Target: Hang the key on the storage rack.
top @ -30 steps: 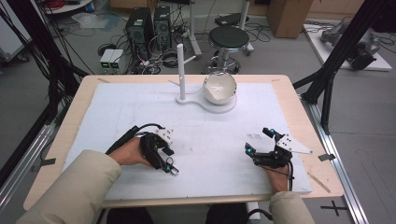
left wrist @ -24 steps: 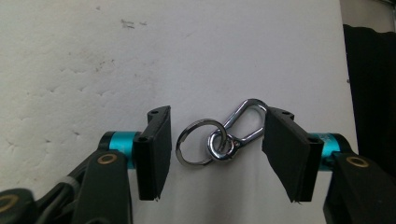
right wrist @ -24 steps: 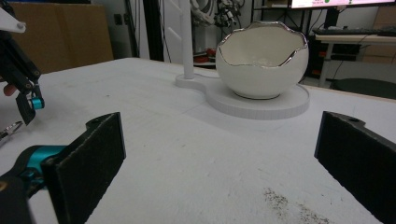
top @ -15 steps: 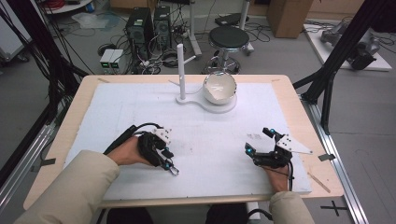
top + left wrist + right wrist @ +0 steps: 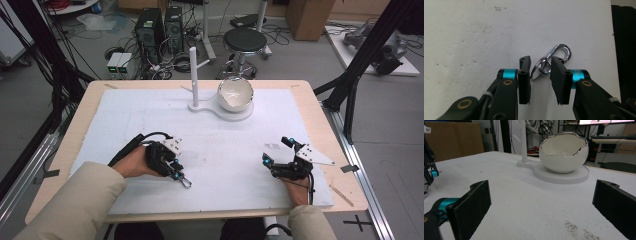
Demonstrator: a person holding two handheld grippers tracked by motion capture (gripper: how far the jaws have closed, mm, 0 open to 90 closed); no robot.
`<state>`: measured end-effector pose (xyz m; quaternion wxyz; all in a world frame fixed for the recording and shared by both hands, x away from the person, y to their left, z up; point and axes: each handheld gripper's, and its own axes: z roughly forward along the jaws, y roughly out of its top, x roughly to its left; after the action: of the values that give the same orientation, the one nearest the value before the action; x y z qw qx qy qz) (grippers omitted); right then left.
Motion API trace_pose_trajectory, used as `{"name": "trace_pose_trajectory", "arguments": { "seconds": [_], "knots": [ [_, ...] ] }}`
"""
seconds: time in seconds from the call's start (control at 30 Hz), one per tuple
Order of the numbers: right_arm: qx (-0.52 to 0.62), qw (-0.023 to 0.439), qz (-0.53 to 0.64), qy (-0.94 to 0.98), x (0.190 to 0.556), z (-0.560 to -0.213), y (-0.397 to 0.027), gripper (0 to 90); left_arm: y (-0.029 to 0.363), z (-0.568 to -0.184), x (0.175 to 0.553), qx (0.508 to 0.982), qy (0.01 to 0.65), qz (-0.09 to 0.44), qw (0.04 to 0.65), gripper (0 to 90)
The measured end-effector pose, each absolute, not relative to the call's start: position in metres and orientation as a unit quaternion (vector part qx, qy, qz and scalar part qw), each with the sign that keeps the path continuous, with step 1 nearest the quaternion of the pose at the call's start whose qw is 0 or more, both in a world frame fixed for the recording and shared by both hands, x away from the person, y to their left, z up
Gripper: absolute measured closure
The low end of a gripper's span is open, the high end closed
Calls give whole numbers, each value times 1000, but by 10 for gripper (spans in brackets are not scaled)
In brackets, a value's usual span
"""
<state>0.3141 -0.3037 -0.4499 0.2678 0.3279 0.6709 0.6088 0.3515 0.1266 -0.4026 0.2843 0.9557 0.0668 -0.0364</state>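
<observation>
While both forearms enter from the bottom of the high view, the left gripper is held low over the white table cover at lower left of centre, tilted down toward the near edge. In the left gripper view its jaws are seen apart, with a narrow gap between the pads, and a metal snap hook with its split ring lies on the cover in that gap; whether either pad touches the ring cannot be told. In the high view the same snap hook is seen just off the gripper's tip, near the lower middle of the frame.

The right gripper is held at lower right, resting close to the cover and pointed toward the upper middle of the frame. Its jaws are spread wide, as the right gripper view shows, with nothing between them.

At upper centre a white eggshell-shaped bowl with a jagged silver rim is set on the round end of a white stand base, beside an upright white post. What can be seen of the bowl's inside is bare.
</observation>
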Motion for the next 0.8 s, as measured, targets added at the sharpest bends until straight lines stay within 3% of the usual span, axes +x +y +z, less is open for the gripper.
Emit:
{"name": "trace_pose_trajectory", "arguments": {
  "seconds": [0.8],
  "knots": [
    [330, 267, 609, 670, 314, -450, -304, 8, 130, -403, 348, 960, 52, -26, 274, 866]
  ]
}}
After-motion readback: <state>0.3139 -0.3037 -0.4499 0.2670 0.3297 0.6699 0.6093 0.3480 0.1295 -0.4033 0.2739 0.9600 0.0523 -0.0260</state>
